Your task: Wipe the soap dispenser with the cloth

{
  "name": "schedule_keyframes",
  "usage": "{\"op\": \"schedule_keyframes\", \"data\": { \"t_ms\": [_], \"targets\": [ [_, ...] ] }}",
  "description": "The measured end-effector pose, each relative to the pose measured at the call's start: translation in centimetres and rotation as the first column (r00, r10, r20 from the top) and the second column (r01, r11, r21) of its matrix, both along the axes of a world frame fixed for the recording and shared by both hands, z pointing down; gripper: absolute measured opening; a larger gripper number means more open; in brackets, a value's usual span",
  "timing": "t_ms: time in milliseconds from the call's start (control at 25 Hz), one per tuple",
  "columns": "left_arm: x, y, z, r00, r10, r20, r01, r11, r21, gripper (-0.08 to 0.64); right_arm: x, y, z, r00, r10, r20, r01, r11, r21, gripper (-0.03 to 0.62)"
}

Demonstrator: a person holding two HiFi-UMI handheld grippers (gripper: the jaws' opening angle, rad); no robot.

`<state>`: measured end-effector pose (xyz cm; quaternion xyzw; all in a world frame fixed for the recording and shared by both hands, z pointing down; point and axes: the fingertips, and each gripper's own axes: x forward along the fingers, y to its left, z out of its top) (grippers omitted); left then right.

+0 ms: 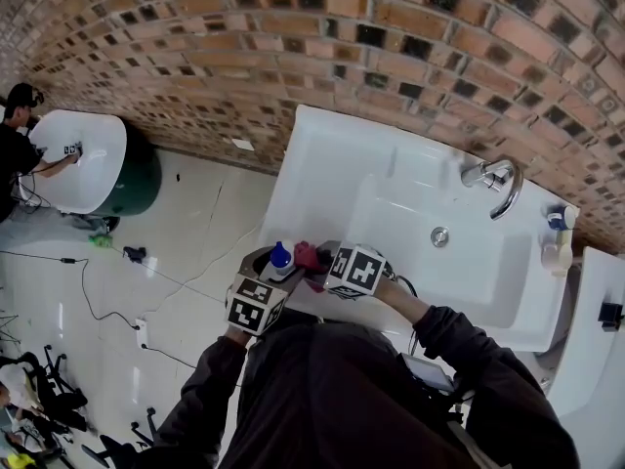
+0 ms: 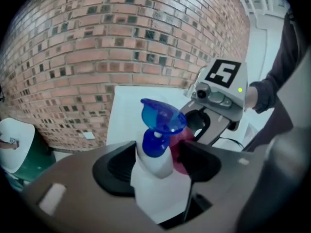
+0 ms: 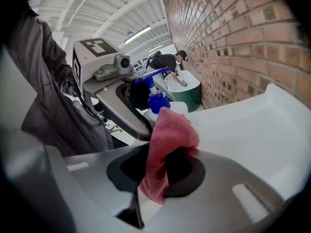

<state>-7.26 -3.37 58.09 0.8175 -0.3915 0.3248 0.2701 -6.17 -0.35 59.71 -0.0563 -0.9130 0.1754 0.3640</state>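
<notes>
The soap dispenser, a white bottle with a blue pump, is at the sink's front left corner. In the left gripper view the dispenser is upright between the jaws of my left gripper, which stand wide apart and do not clamp it. My right gripper is shut on a red cloth that bunches up out of its jaws. The cloth is right beside the bottle, and in the left gripper view the cloth shows against the bottle's right side. The bottle's base is hidden.
The white sink stands against a brick wall, with a chrome tap at its back right and another bottle by its right rim. Far left, a person works at another white basin. Cables lie on the floor.
</notes>
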Motion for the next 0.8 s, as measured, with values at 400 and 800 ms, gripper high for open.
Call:
{"op": "schedule_keyframes", "data": {
  "t_ms": [400, 800],
  "targets": [
    [-0.3, 0.0, -0.1, 0.998, 0.051, -0.021, -0.051, 0.999, -0.016, 0.238, -0.4, -5.5, -1.4, 1.000, 0.004, 0.015, -0.006, 0.989, 0.150, 0.069],
    [-0.3, -0.4, 0.2, 0.998, 0.025, -0.053, -0.026, 1.000, -0.012, 0.238, -0.8, -4.7, 4.8, 0.975, -0.141, -0.174, 0.171, 0.969, 0.176, 0.071]
  ]
}}
